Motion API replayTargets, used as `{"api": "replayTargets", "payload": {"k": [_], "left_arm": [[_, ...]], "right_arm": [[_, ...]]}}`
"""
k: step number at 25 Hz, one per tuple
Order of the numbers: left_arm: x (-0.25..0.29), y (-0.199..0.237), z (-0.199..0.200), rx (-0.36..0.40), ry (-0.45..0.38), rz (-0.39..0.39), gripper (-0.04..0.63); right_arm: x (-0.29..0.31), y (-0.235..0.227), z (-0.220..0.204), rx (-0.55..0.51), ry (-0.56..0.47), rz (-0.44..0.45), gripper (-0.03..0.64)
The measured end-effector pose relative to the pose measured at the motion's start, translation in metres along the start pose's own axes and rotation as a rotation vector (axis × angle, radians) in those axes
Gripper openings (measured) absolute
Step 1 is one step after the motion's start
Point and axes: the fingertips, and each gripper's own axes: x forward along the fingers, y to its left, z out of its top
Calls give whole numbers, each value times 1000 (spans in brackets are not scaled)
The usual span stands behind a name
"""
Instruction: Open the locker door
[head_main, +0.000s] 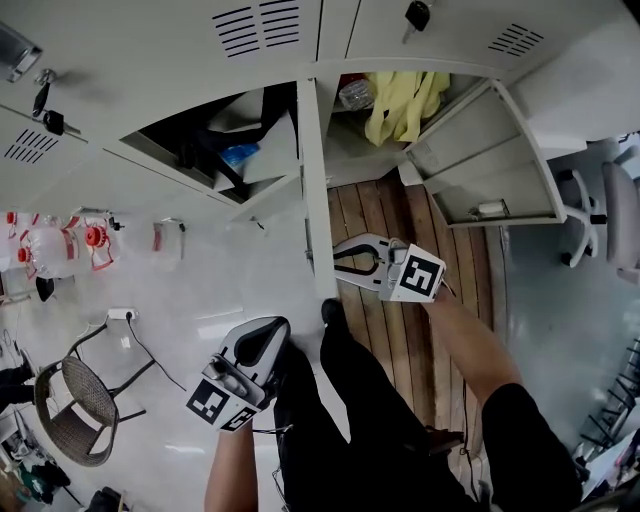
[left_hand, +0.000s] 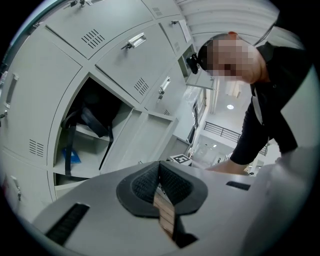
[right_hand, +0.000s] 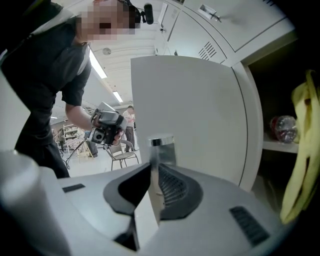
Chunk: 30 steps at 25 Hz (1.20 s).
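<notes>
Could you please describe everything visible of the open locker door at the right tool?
The locker door is a plain pale grey panel, metal by its look, with a shiny chrome latch near its free edge. It stands swung out from the lockers, and the right tool is closed on that edge.

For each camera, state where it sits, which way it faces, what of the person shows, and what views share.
Head view: on the head, looking steeply down at lockers and floor; forearms, legs, left gripper and right gripper show.
Left gripper view: rides the left gripper, faces a dark bag in one locker; jaws together, empty; torso shows.
Right gripper view: rides the right gripper, jaws gripping the locker door edge-on; left hand shows.
Shared: each gripper view catches the other gripper.
</notes>
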Motion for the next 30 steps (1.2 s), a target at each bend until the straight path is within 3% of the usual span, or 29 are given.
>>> {"api": "replayTargets", "payload": {"k": [4,7,12,21,30], "left_arm": [[2,-3,-6,-12,7,-3,11],[4,-5,-9,-19,9,-6,11],[3,-4,-8,-20,-3,-1,11],[-10,5,4,-7,-22,12,11],[-40,-15,54,66,-43,-26,11]], "right_arm": [[-7,-1,-4,35,14,1,54],[-16,-14,-7,75,11,-81,12],[-42,-33,-9,127,5,-179,14],[-75,5,-17,231,-3,-275,12],[-77,48,65,213,-24,-386,12]]}}
